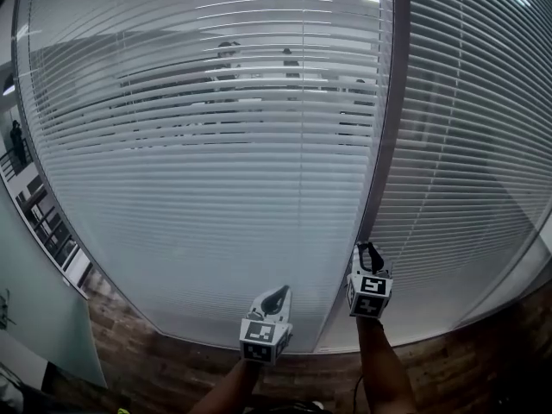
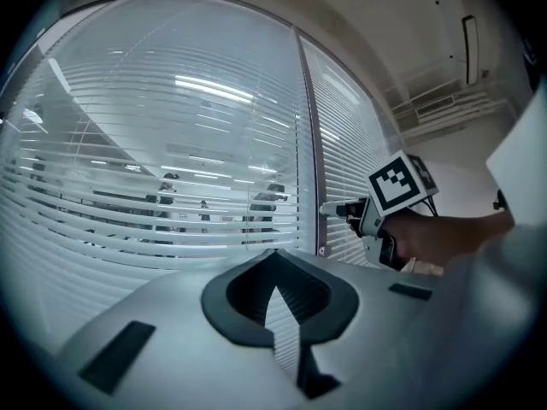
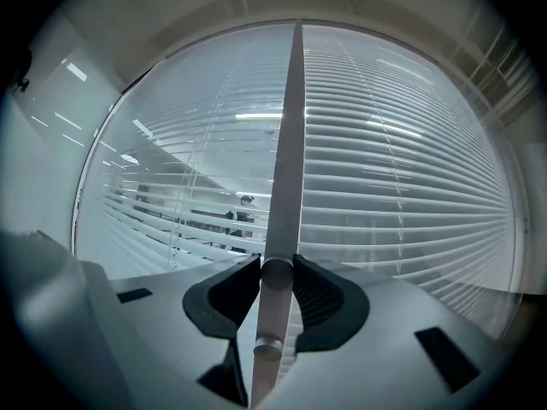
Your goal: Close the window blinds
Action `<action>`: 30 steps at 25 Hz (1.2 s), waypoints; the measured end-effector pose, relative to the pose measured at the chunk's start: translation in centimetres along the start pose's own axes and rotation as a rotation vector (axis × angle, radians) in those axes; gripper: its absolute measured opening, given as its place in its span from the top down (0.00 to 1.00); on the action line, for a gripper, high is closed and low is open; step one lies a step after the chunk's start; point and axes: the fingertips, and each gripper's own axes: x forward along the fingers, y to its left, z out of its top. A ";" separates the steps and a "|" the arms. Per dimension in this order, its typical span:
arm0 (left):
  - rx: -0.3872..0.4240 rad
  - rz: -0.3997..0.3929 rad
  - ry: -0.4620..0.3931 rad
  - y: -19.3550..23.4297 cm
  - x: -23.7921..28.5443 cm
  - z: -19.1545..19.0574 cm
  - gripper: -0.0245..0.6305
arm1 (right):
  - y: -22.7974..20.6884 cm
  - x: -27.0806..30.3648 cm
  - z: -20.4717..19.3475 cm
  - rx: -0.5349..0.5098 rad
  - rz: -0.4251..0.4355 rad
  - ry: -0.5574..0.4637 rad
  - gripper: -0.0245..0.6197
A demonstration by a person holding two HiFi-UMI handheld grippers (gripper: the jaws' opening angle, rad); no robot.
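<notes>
Two white slatted blinds hang in front of me, a left blind (image 1: 207, 162) and a right blind (image 1: 466, 145), with a grey mullion (image 1: 392, 102) between them. A band of the left blind's slats stands partly open, and I can see through it. A clear tilt wand (image 3: 284, 143) hangs along the mullion. My right gripper (image 1: 369, 253) (image 3: 276, 276) is shut on the wand near its lower end, one pad on each side. My left gripper (image 1: 274, 298) (image 2: 278, 295) hovers lower and to the left, shut and holding nothing, pointing at the left blind.
People (image 1: 226, 59) stand beyond the glass, seen through the open slats. A brick-patterned floor (image 1: 155, 360) runs below the window. A frosted glass panel (image 1: 43, 317) stands at the left. My right hand and its marker cube (image 2: 397, 186) show in the left gripper view.
</notes>
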 end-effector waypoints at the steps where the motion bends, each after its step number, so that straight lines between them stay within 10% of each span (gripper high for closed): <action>1: -0.001 0.002 0.006 0.1 0.0 0.2 0.96 | 0.0 0.1 0.1 0.004 -0.007 0.003 0.77; 5: -0.004 -0.001 0.000 -0.1 0.2 0.7 0.96 | 0.3 0.0 0.3 -0.065 0.016 0.009 0.78; 13: 0.019 -0.041 -0.020 -1.4 0.3 1.4 0.96 | 2.2 -0.8 -0.5 -0.723 0.063 0.068 0.78; 24: 0.038 -0.048 -0.011 -1.7 0.7 1.6 0.96 | 2.5 -0.3 -1.1 -1.355 0.072 0.084 0.78; 30: 0.043 -0.042 -0.019 -1.3 0.9 1.4 0.96 | 2.4 0.0 -1.7 -1.438 0.063 0.062 0.78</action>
